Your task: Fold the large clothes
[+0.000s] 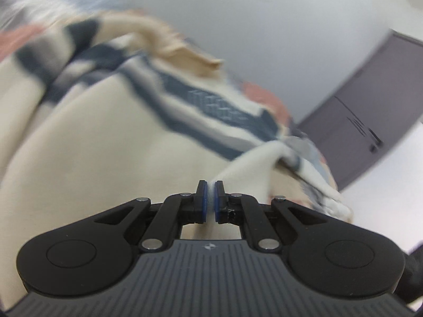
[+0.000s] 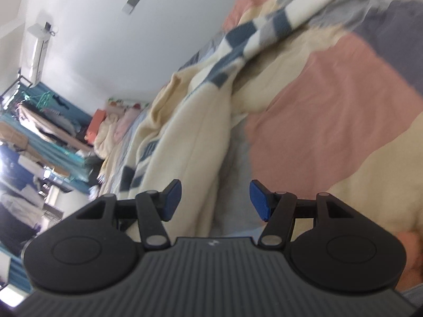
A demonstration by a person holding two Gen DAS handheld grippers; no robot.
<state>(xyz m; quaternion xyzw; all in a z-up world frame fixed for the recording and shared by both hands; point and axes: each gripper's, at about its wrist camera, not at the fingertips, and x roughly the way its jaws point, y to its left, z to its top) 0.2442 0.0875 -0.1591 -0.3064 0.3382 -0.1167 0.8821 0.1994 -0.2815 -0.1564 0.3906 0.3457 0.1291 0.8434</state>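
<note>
Cream-and-navy garment [image 1: 92, 137], one, between shut left claw [image 1: 210, 200] pads

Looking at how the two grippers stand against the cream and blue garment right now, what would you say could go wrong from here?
1. The left gripper is shut on only a thin edge of the cream and blue garment; that small pinch might slip under the cloth's weight.
2. The right gripper is open and holds nothing, so the garment, lying bunched on the patchwork bedcover, may drag and crumple rather than fold flat.
</note>
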